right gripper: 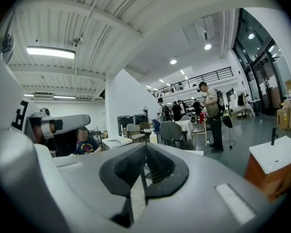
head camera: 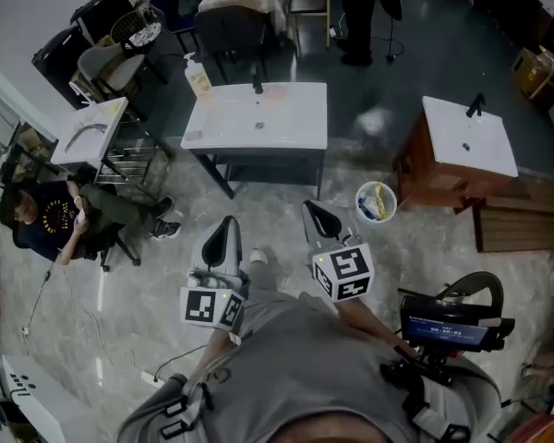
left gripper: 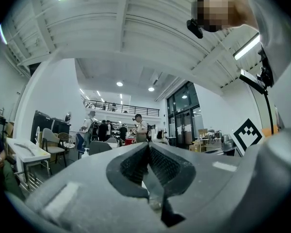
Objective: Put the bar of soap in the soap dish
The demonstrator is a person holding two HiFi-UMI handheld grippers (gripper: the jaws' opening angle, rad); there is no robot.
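Left gripper, right gripper: jaws closed, empty. Only head view shows white sink counter ahead, pump bottle by its left corner.

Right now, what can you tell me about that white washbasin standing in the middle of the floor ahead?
The washbasin is a flat, rectangular white top, smooth like ceramic, with a shallow bowl and a black tap at its far edge. It sits level on a dark frame with slanted legs, standing on the pale marbled floor. A faint pinkish patch lies beside the tap, too blurred to name.
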